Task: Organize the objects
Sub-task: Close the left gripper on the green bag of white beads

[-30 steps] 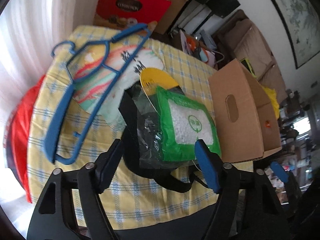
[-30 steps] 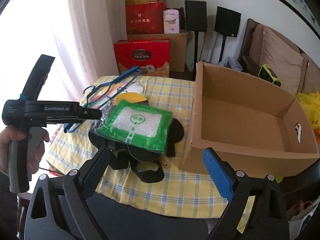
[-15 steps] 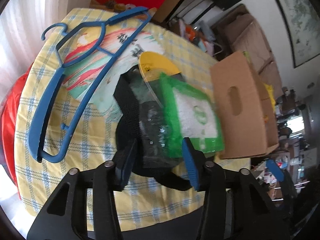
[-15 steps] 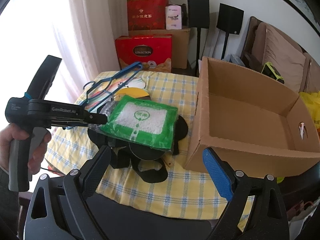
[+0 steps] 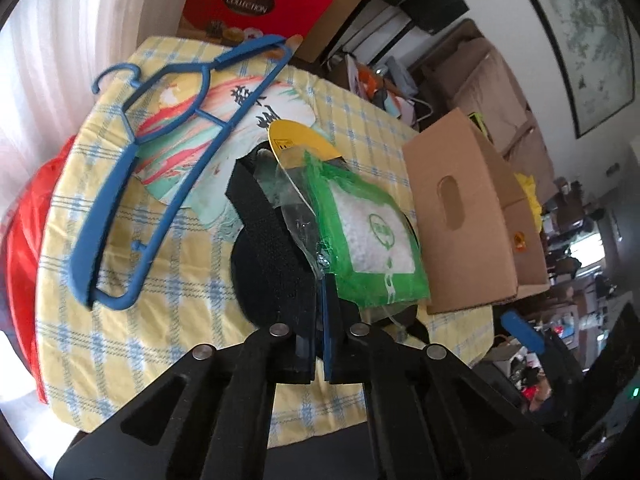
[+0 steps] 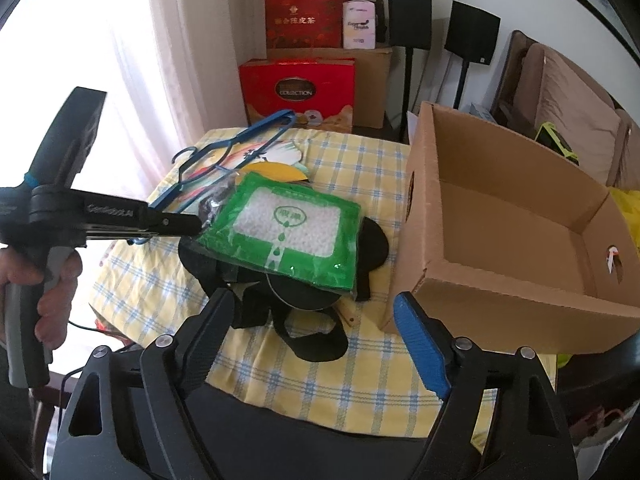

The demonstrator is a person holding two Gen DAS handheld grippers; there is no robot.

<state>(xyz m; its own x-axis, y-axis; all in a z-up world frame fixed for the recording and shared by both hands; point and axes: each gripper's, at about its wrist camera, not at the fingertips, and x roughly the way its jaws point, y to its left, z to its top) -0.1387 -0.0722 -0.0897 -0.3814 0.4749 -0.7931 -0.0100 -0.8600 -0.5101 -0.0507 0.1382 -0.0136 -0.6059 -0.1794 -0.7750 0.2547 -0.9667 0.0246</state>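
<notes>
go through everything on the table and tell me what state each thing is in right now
left tool: shut on the green packet's edge.
right tool: open, holding nothing.
green packet: sealed, lying on the black pouch.
black pouch: flat on the table.
cardboard box: open on top, no contents visible.
blue hanger: lying flat on a printed fan.

The green packet (image 6: pixel 288 230) covers most of the black strap bundle (image 6: pixel 320 320) beneath it, and the yellow disc (image 6: pixel 276 171) shows only as a sliver behind. In the left wrist view, the left tongs (image 5: pixel 319 300) hide the packet's near corner. The cardboard box (image 6: pixel 500 216) blocks the desk (image 6: pixel 360 368) beyond; its print is too small to read.
</notes>
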